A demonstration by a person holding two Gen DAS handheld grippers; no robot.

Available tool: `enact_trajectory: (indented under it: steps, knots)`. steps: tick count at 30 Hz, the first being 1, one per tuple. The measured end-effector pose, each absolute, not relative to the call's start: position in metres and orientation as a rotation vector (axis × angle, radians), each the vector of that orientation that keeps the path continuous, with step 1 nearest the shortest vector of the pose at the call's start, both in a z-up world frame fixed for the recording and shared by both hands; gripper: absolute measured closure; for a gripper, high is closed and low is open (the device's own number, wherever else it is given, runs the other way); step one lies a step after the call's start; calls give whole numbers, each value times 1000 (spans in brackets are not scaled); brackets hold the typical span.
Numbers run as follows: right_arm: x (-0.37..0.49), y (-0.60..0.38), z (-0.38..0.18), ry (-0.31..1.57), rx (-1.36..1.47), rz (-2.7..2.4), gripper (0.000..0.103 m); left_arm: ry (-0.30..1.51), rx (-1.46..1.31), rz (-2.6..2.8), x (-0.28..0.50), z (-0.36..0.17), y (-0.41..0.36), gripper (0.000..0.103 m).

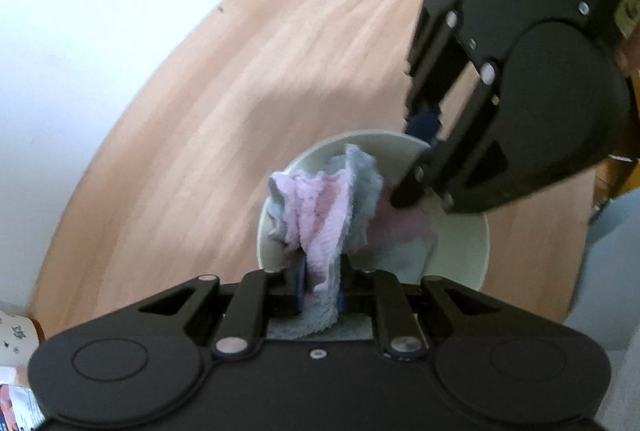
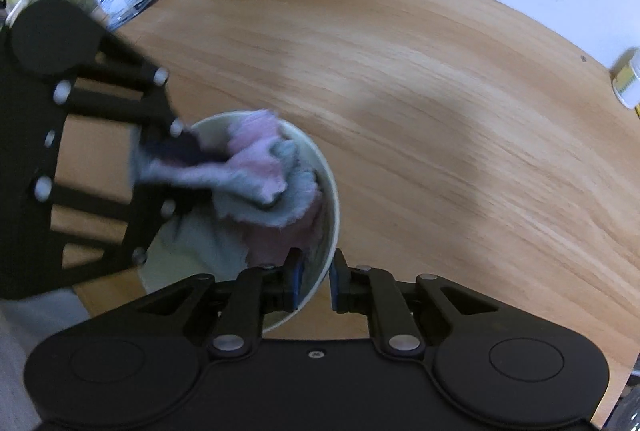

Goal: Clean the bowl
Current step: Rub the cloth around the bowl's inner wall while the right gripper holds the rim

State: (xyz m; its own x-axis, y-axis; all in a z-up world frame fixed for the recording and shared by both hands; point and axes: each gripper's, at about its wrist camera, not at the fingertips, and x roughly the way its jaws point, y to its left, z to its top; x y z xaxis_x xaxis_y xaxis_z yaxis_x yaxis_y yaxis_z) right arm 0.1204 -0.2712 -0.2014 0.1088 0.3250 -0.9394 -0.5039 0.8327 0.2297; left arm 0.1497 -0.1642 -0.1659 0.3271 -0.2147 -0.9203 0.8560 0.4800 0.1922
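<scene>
Wooden bench [image 2: 420,111] carried a pale bowl [image 2: 326,191]. Left gripper [image 1: 320,287] had its jaws clenched on a pink-and-blue cloth [image 1: 320,215], which was bunched inside the bowl just ahead of them. Right gripper [image 2: 314,285] straddled the bowl's rim, one jaw inside, one outside; whether its pads pressed the wall could not be told.
</scene>
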Motion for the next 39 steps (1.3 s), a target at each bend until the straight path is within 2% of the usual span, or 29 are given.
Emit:
enact_trajectory:
  steps: [8,16,24,39]
  knots:
    - [117,-269,-199,1307,-198,620,85,948,721,-845,145,-175,-171,89]
    - [129,-283,-203,1313,-224,667,85,977,668,-880,145,-188,-181,84]
    - [133,-288,-205,1302,-253,691,82,888,694,-876,137,-197,-187,89]
    - [141,-291,-210,1281,-240,690,82,776,770,-784,121,-173,-176,90]
